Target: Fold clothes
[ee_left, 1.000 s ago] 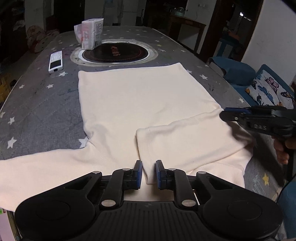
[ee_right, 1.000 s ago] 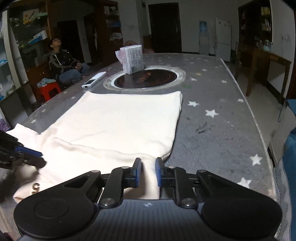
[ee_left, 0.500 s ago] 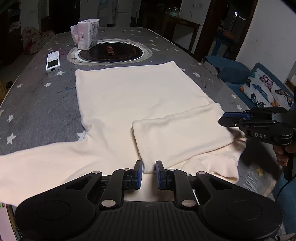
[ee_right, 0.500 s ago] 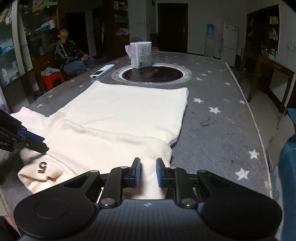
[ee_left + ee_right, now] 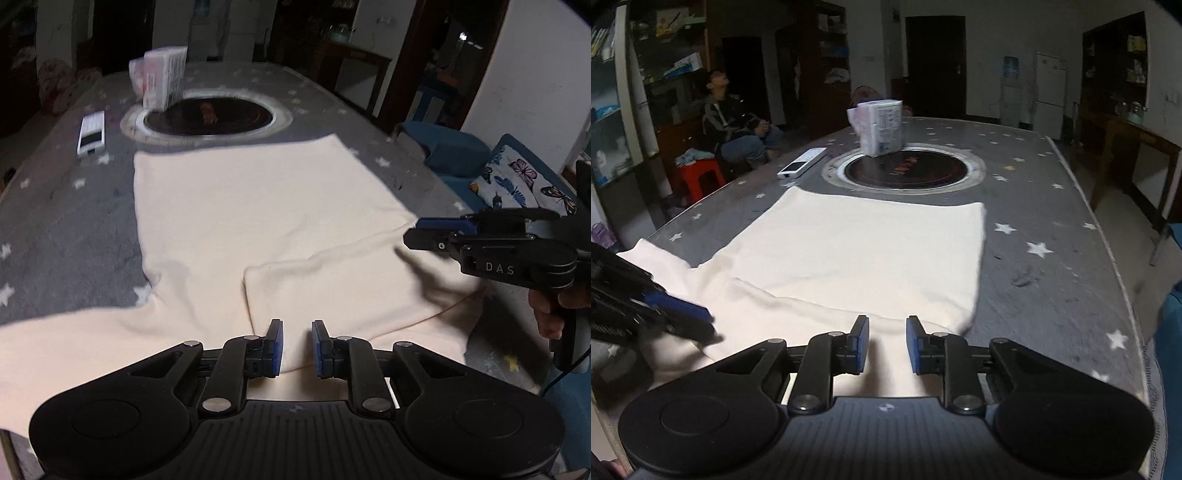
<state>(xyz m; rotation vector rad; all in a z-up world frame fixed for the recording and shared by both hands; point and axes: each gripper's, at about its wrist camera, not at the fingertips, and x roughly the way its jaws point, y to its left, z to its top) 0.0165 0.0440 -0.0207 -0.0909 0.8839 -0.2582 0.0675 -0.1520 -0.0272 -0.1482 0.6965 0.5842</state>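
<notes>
**Both fingers parted over the cream top**

The left gripper (image 5: 297, 345) had its fingers (image 5: 275, 341) slightly apart with nothing pinched; they hung just above the near hem of the top (image 5: 236, 221). The right gripper (image 5: 886, 345) had just been opening, its fingers (image 5: 862, 341) parted and empty over the folded sleeve (image 5: 798, 314), cloth showing in the gap but not clamped. Seen from the left, the right gripper (image 5: 424, 230) hovered beside the top's right edge, held by a hand (image 5: 550, 314).

The top lay flat on the star-patterned worktop (image 5: 1052, 206), one sleeve folded across its body, the other stretched left. Beyond the top's far edge sat a round black hob (image 5: 905, 171), a tissue pack (image 5: 881, 127) on its rim and a remote (image 5: 801, 168) left of it.
</notes>
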